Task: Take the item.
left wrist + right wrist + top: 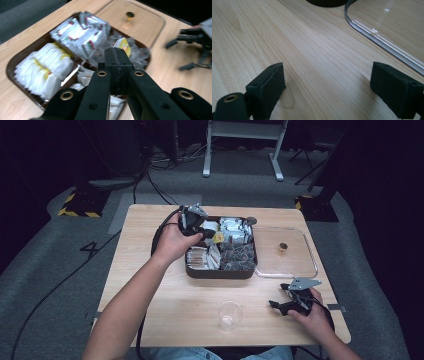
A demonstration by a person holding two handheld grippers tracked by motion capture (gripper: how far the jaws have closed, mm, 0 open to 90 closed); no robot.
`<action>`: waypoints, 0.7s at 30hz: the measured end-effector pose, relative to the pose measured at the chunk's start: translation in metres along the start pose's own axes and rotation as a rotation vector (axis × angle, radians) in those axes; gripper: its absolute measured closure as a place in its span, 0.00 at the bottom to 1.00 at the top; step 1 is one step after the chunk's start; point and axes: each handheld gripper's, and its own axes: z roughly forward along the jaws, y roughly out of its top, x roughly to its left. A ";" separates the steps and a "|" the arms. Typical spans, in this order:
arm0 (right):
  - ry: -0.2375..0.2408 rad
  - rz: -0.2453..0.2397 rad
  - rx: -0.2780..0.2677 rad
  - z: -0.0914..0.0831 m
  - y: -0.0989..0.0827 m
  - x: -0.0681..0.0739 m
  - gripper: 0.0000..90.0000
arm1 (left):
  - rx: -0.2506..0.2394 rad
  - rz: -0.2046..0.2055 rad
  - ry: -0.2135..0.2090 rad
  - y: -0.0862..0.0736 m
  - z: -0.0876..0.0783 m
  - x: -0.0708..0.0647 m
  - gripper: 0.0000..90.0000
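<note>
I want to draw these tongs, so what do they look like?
Both tongs, left and right, are black, with two blocky jaws on arms pinned by brass-coloured rivets. Each carries a grey three-cornered plate on top, and a black cable trails behind. The forearms are bare, no sleeves.

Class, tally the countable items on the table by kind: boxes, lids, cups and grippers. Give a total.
Compartment box: 1
Clear lid: 1
Clear plastic cup: 1
Grippers: 2, left gripper, right gripper
Total: 5

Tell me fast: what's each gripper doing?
Left gripper: shut on a yellow-tagged tea bag, above the box.
Right gripper: open, holding nothing.
</note>
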 end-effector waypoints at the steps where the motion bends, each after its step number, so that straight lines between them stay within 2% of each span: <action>1: 0.000 0.000 0.000 0.000 0.000 0.000 0.14 | -0.001 0.011 -0.007 -0.001 -0.002 -0.005 1.00; 11: 0.000 0.000 0.000 0.000 0.000 0.000 0.14 | -0.030 0.093 -0.069 -0.011 -0.021 -0.044 1.00; 13: 0.000 0.000 0.000 0.000 0.000 0.000 0.14 | -0.042 0.107 -0.083 -0.013 -0.023 -0.052 1.00; 21: 0.000 0.000 0.000 0.000 0.000 0.000 0.14 | -0.041 0.164 -0.141 -0.021 -0.020 -0.083 1.00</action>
